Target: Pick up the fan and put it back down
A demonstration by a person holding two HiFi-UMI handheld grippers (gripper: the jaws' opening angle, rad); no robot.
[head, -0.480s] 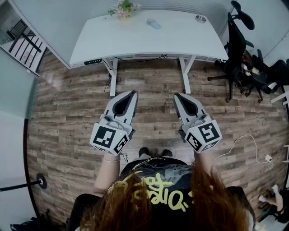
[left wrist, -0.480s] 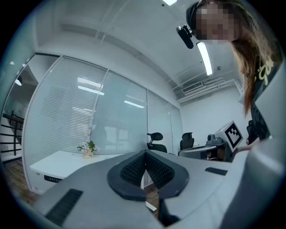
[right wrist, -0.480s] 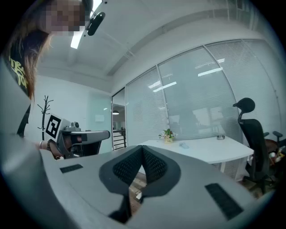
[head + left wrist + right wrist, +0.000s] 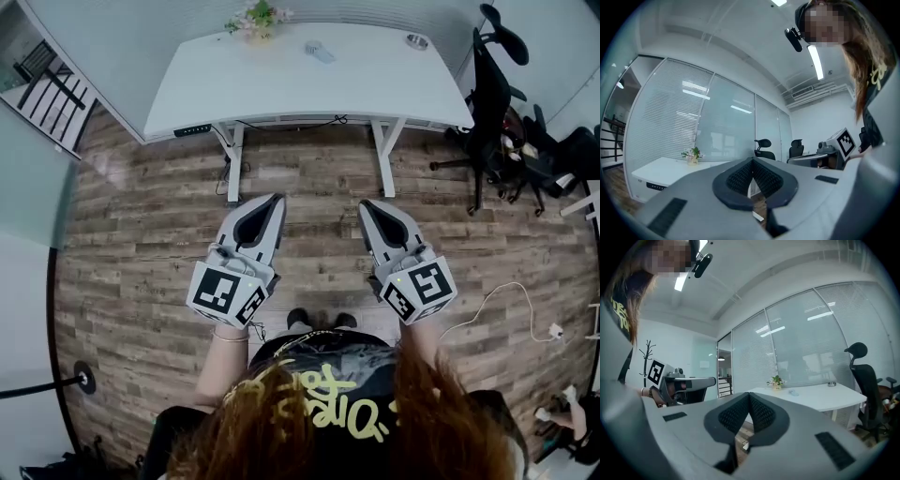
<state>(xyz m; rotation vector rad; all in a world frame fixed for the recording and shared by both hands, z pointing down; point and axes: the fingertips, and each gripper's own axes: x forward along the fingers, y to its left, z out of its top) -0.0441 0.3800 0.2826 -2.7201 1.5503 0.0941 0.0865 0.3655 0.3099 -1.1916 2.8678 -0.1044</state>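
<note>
Grey left gripper [image 4: 275,198] and right gripper [image 4: 366,204] bear black-and-white marker cubes [image 4: 225,289]; black shirt [image 4: 309,361] lettered yellow

On the desk [image 4: 281,89] ahead of me, a flower pot [image 4: 256,21] sits at the far edge, the fan [image 4: 319,50] just right of it, and a small dish [image 4: 417,39] near the far right corner. An office chair [image 4: 492,94] stands right of the desk on the floor [image 4: 319,178].

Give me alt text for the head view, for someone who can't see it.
Seen from above, a person on wood flooring holds the left gripper and right gripper, jaws shut and empty, short of a white desk bearing the fan and flowers.
</note>
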